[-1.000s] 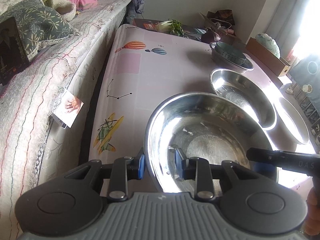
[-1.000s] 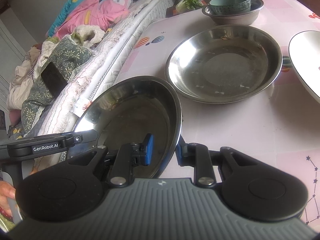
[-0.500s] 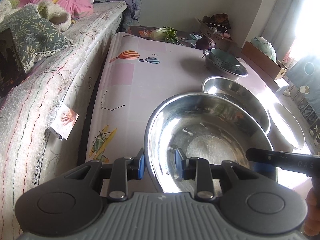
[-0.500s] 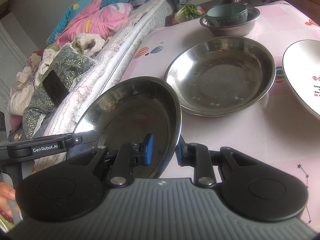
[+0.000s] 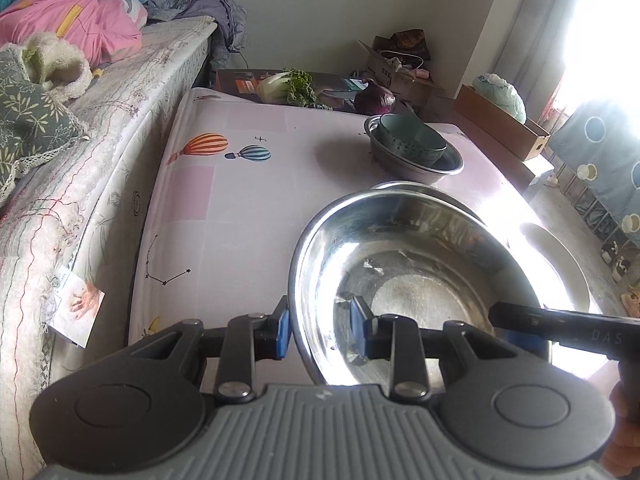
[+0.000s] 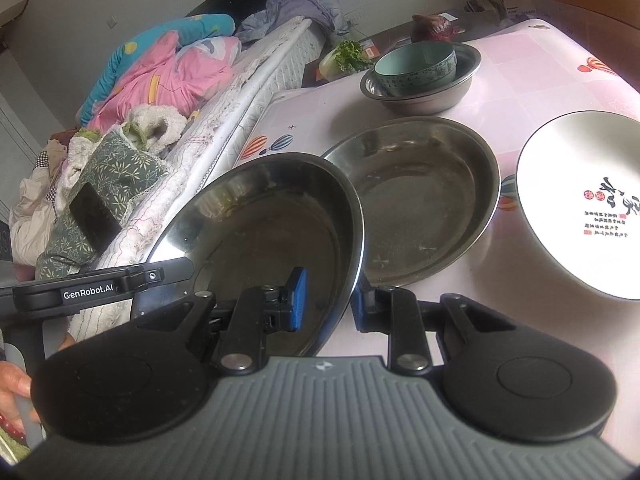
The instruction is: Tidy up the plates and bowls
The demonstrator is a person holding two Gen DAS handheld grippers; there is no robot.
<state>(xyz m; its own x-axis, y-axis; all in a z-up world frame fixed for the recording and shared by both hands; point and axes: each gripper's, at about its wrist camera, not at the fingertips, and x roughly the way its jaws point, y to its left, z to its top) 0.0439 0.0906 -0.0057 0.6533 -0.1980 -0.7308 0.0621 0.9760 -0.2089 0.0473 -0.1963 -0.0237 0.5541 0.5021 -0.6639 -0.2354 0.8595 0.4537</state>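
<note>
A large steel plate (image 5: 416, 264) is carried above the table, and both grippers pinch its rim. My left gripper (image 5: 320, 330) is shut on the near-left rim. My right gripper (image 6: 329, 302) is shut on the opposite rim, where the same steel plate (image 6: 264, 232) tilts up to the left. Under and beyond it a second steel plate (image 6: 424, 196) lies flat on the table. A white printed plate (image 6: 588, 204) sits to the right. Further back a green ceramic bowl (image 6: 416, 66) is nested in a steel bowl (image 6: 424, 92).
The pink patterned tablecloth (image 5: 240, 200) covers the table, which butts against a bed (image 5: 80, 160) with pillows and quilts on the left. Vegetables (image 5: 288, 86) and boxes (image 5: 500, 120) stand past the far edge. A hand (image 6: 12, 384) holds the left gripper's handle.
Both grippers have lifted the held steel plate and carried it forward over the table; it now overlaps the second steel plate, and the stacked bowls look nearer.
</note>
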